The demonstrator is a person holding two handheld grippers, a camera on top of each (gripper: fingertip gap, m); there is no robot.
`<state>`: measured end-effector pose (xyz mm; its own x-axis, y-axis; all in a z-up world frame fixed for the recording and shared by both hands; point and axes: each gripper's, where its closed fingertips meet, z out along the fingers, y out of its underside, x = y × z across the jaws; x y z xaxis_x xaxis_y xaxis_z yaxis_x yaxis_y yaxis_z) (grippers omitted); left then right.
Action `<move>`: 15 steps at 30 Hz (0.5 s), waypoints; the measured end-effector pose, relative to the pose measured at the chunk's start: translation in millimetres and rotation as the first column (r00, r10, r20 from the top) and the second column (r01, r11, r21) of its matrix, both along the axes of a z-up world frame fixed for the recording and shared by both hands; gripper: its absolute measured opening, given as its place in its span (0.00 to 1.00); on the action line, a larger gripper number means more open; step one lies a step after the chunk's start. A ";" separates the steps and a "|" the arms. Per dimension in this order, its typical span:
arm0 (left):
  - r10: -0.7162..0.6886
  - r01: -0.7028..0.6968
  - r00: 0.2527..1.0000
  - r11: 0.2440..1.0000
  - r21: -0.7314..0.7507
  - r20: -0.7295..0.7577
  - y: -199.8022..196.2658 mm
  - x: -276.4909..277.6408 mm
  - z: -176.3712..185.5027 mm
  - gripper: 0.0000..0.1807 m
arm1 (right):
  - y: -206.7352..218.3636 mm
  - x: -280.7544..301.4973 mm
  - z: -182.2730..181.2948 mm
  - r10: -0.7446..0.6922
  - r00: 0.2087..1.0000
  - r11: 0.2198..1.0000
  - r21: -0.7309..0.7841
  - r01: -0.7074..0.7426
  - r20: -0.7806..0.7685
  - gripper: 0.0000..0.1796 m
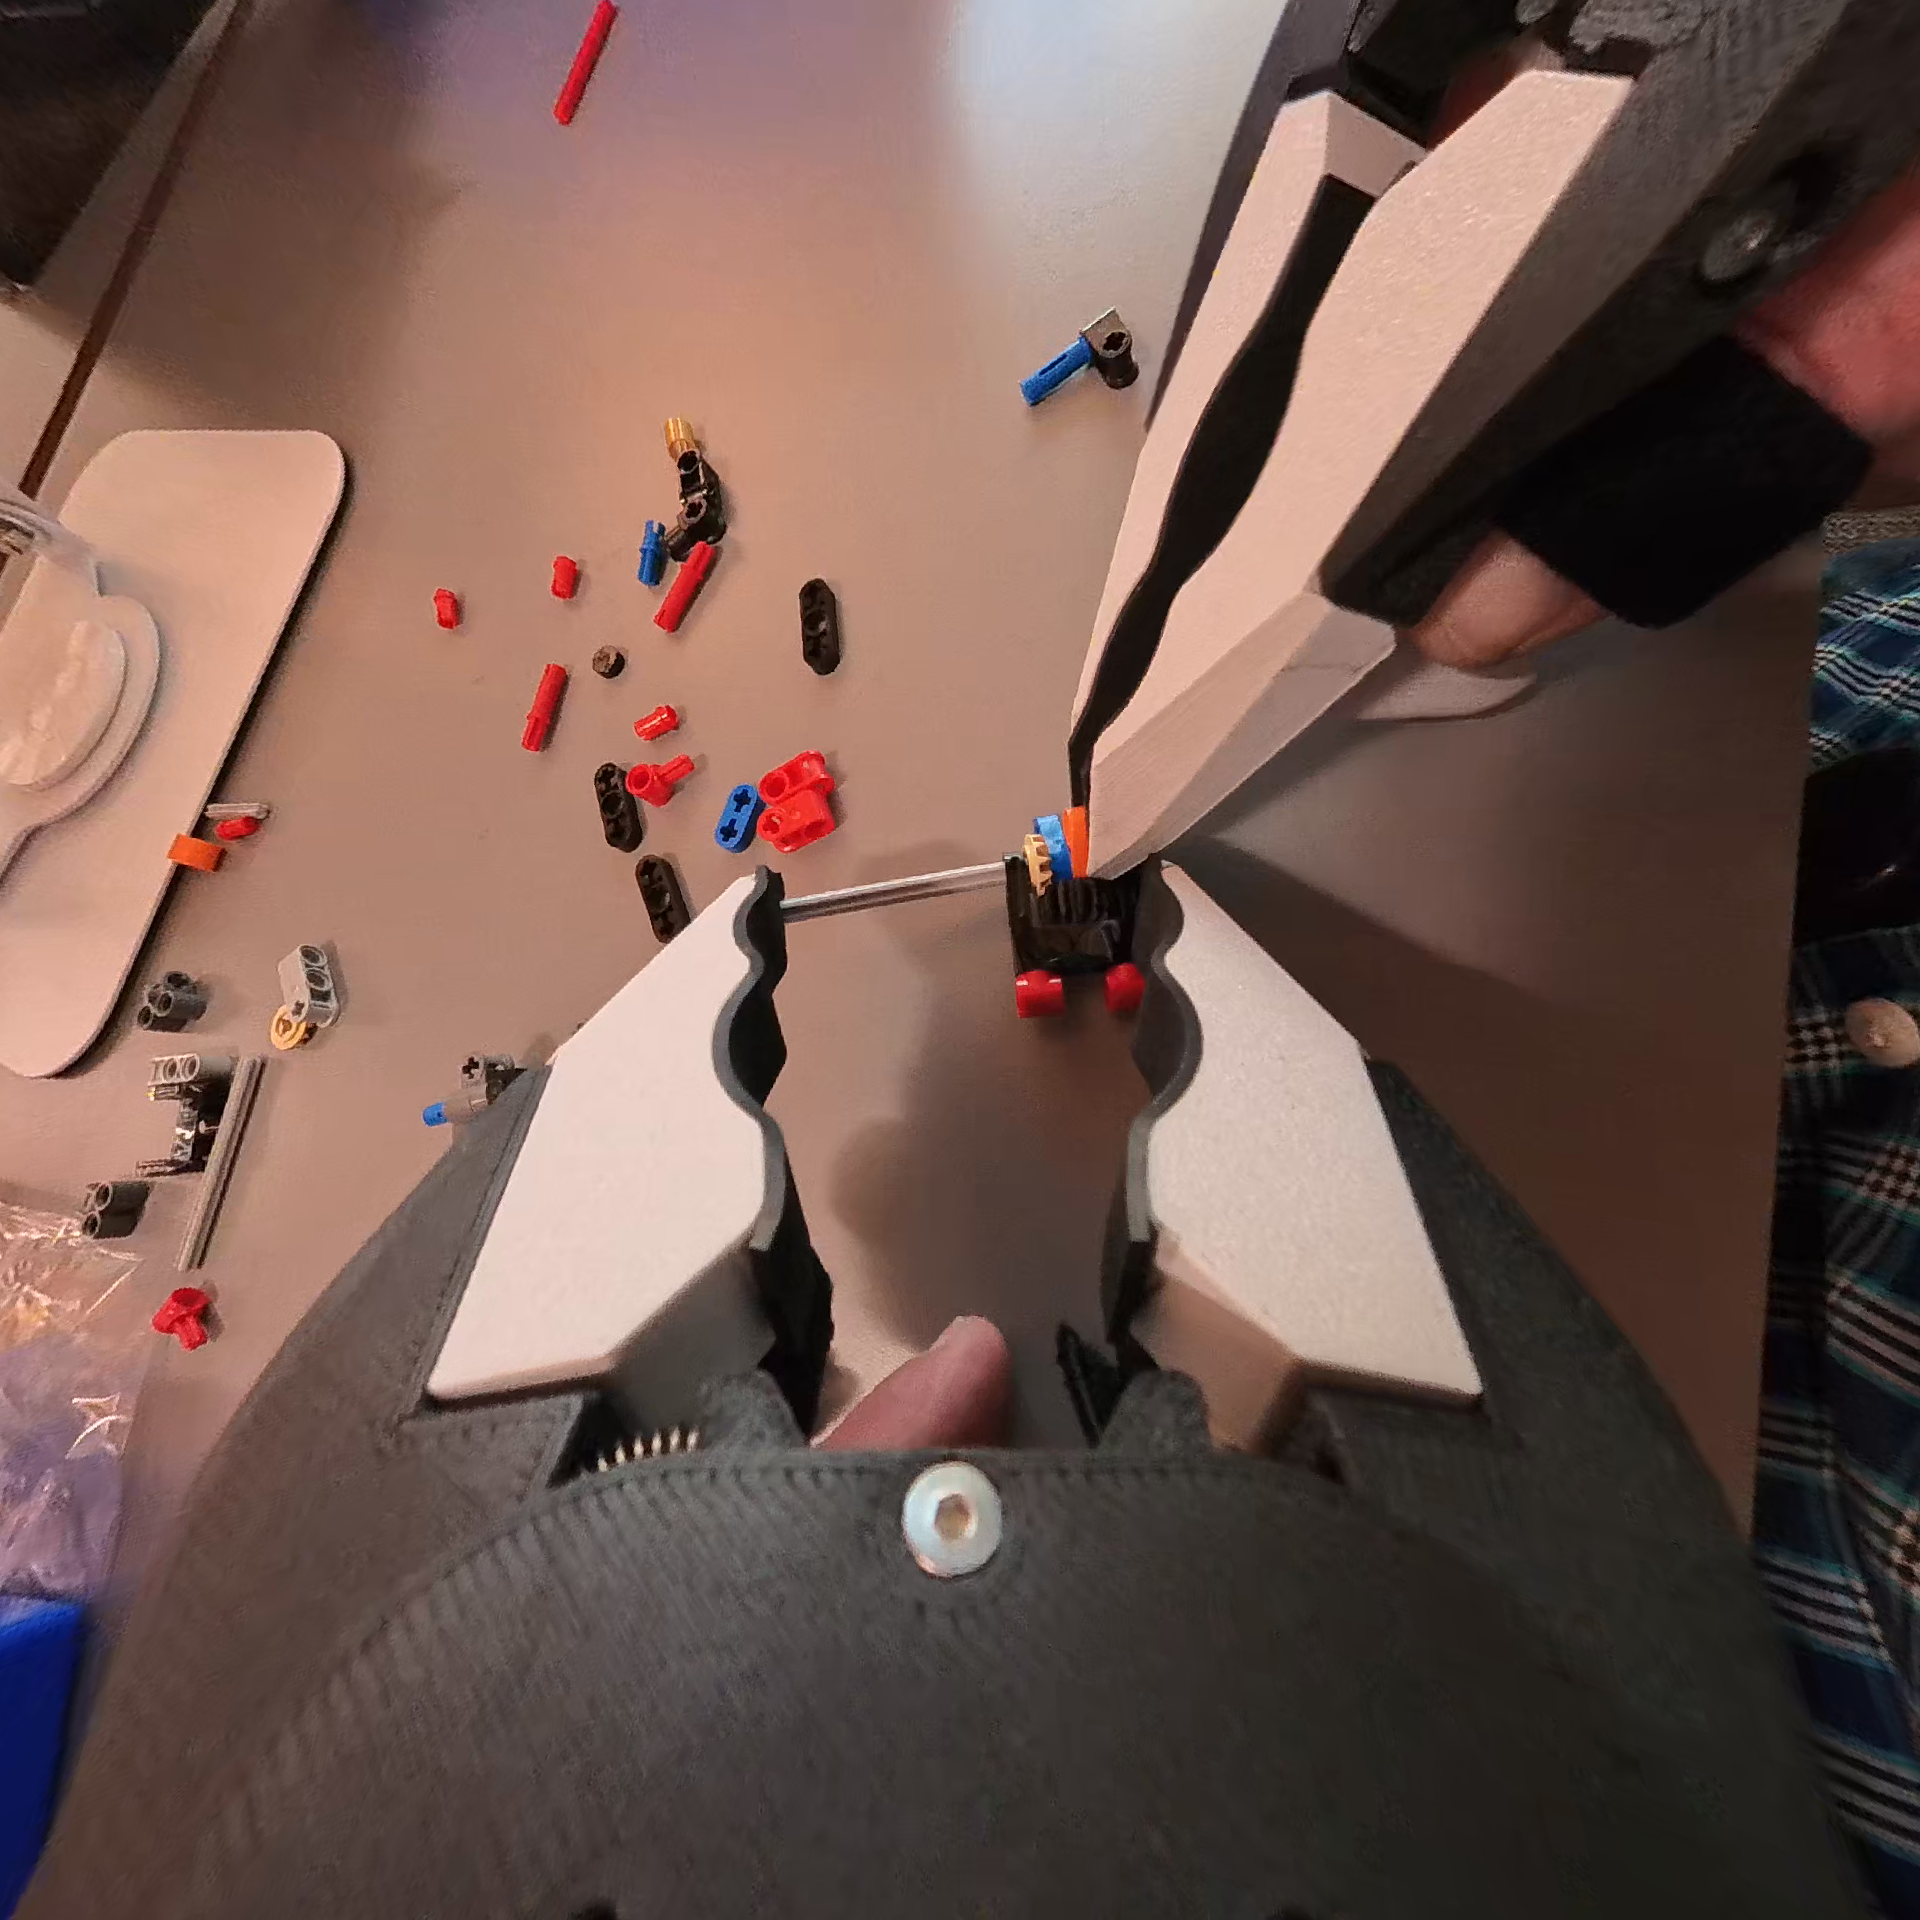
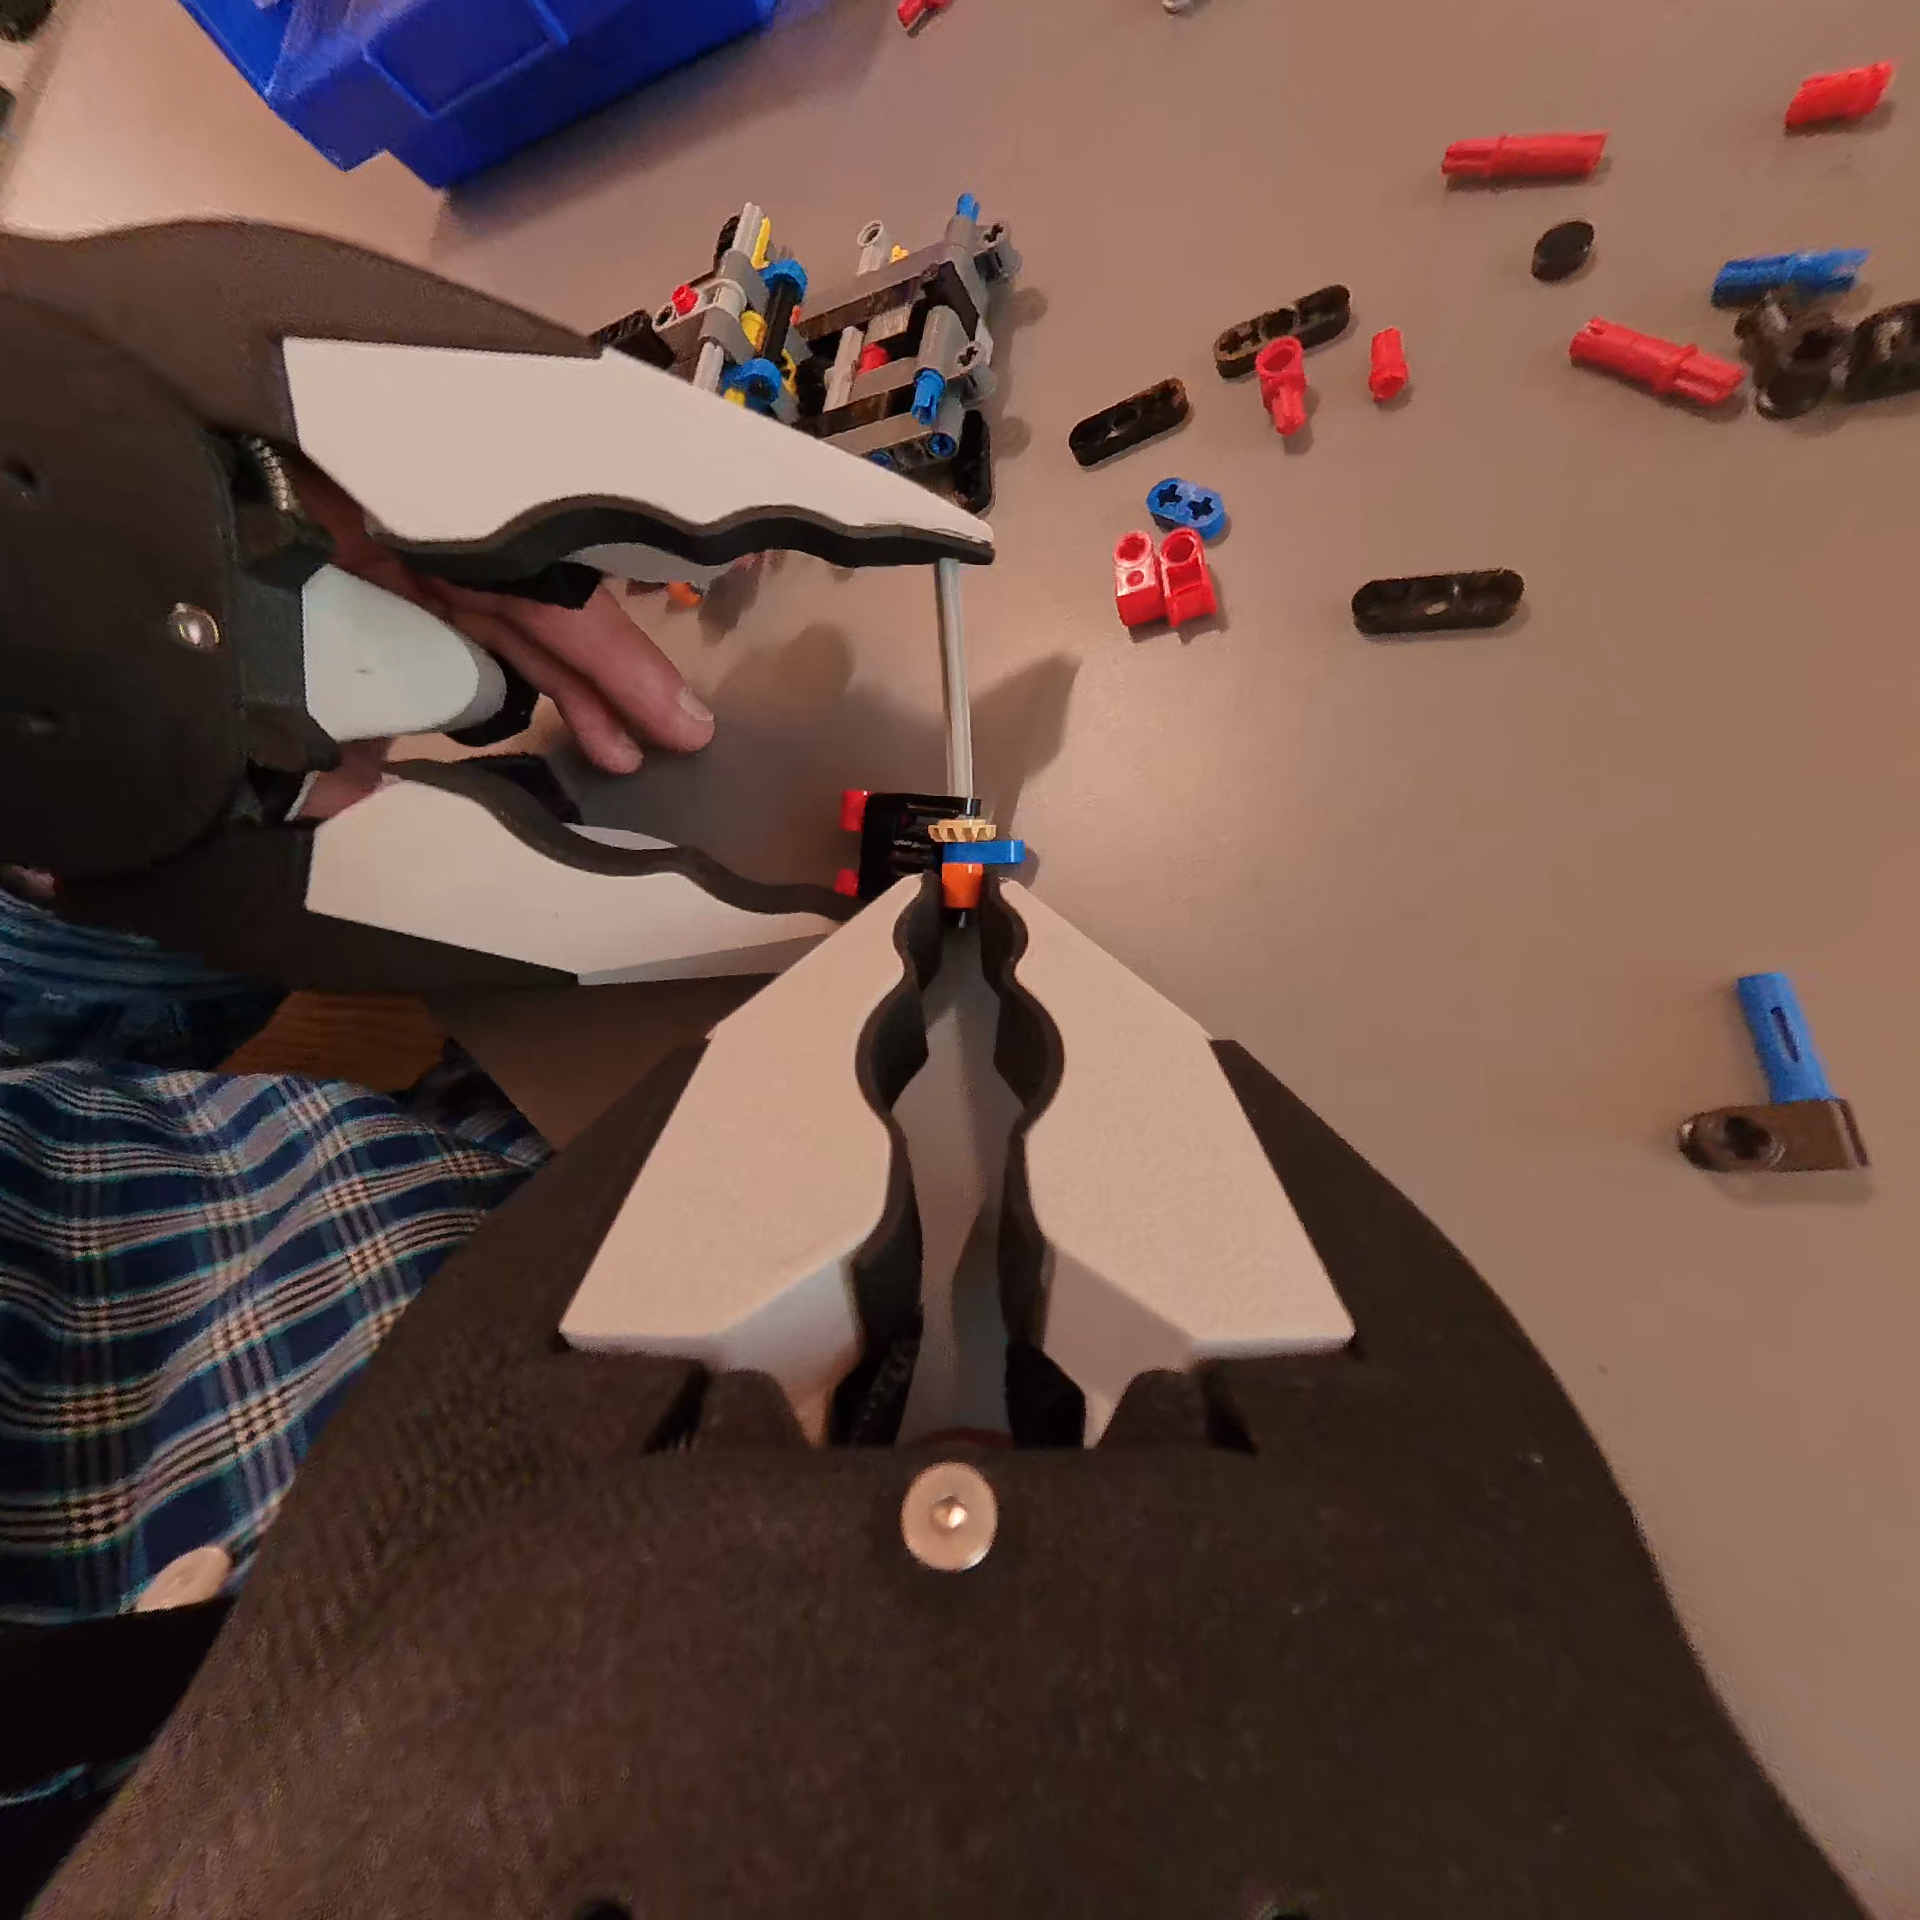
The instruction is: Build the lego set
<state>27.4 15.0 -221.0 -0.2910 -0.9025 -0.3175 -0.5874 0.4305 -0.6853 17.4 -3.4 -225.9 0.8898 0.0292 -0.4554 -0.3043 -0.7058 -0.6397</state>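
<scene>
A small sub-assembly is held between both grippers: a grey axle (image 1: pixel 894 890) runs through a black block (image 1: pixel 1070 925) with red pins, a tan gear (image 1: pixel 1036 857), a blue piece (image 1: pixel 1051 836) and an orange bush (image 1: pixel 1076 836). My left gripper (image 1: pixel 961 883) spans it lengthwise with wide jaws, one fingertip on the axle's free end, the other against the black block. My right gripper (image 2: pixel 958 896) is shut on the orange bush (image 2: pixel 961 885) at the axle's other end. The right wrist view shows the axle (image 2: pixel 954 675), the gear (image 2: pixel 961 831) and the left gripper (image 2: pixel 909 732).
Loose red, blue and black parts (image 1: pixel 727 727) lie scattered on the brown table. A partly built chassis (image 2: pixel 862 332) and a blue bin (image 2: pixel 468 73) sit behind the left gripper. A grey mat (image 1: pixel 187 675) and plastic bags (image 1: pixel 52 1299) are on the left. A plaid shirt (image 2: pixel 208 1247) is close.
</scene>
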 end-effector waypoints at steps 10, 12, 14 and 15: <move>-0.015 0.014 1.000 1.000 0.027 0.019 -1.0 0.8 0.6 0.37 | -0.5 0.2 0.1 -0.068 0.997 0.998 -0.009 0.068 -0.039 0.02; -0.021 0.021 1.000 0.999 0.027 0.017 -1.3 1.2 0.7 0.37 | -0.5 0.2 0.1 -0.066 0.997 0.998 -0.006 0.066 -0.037 0.02; -0.028 0.027 1.000 0.999 0.026 0.014 -1.6 1.5 0.6 0.37 | -0.6 0.3 0.1 -0.065 0.997 0.998 -0.003 0.065 -0.033 0.02; -0.033 0.032 0.999 0.999 0.026 0.014 -1.6 1.7 0.6 0.37 | -0.5 0.3 0.0 -0.063 0.998 0.998 -0.001 0.063 -0.029 0.02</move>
<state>29.1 13.4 -220.5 -0.3152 -0.8841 -0.3449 -0.5632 0.4668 -0.6818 17.7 -3.9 -225.8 0.8761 -0.0267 -0.4814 -0.3670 -0.6845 -0.6299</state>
